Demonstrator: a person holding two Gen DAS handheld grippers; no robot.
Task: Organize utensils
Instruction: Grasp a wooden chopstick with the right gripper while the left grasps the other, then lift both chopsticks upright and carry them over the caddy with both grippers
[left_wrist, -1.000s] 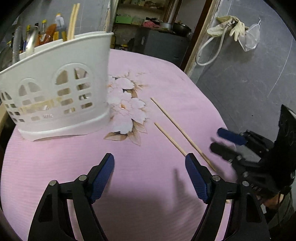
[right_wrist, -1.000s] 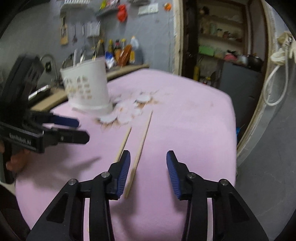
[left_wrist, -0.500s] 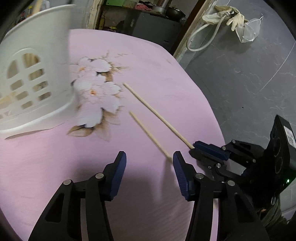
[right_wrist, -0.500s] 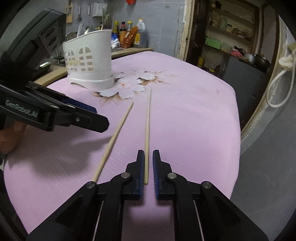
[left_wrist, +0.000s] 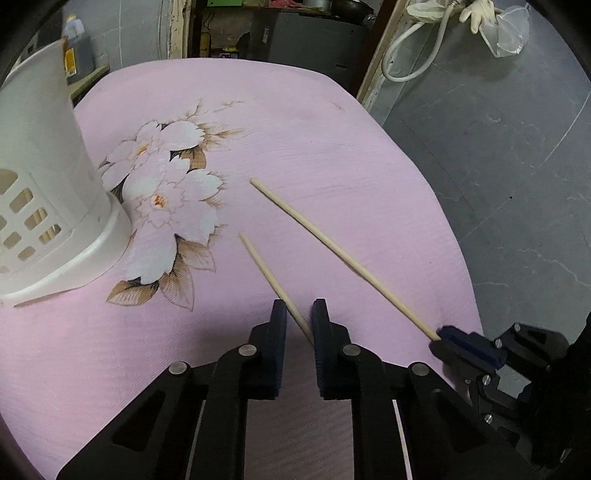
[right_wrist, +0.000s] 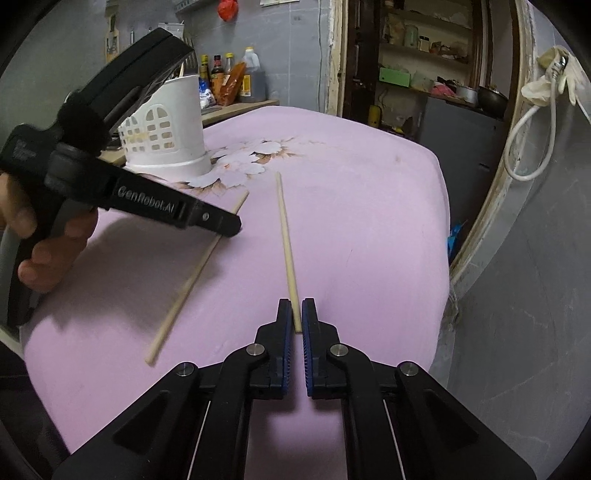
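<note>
Two wooden chopsticks lie on the pink flowered tablecloth (left_wrist: 332, 147). My left gripper (left_wrist: 298, 314) has its fingers nearly closed around the near part of the shorter-looking chopstick (left_wrist: 271, 277), with a small gap left on each side. My right gripper (right_wrist: 296, 314) is shut on the near end of the long chopstick (right_wrist: 284, 236); it also shows in the left wrist view (left_wrist: 463, 349) gripping that chopstick (left_wrist: 332, 247). A white perforated utensil holder (left_wrist: 40, 184) stands at the left, also seen in the right wrist view (right_wrist: 166, 129).
The cloth's right edge drops to a grey floor (left_wrist: 517, 166). Bottles (right_wrist: 236, 81) stand on a counter behind the holder. A doorway with shelves (right_wrist: 417, 74) is at the back. A hose and glove (left_wrist: 443, 22) hang on the wall.
My left gripper moved right onto the nearer chopstick and narrowed from wide open. My right gripper closed on the long chopstick's end.
</note>
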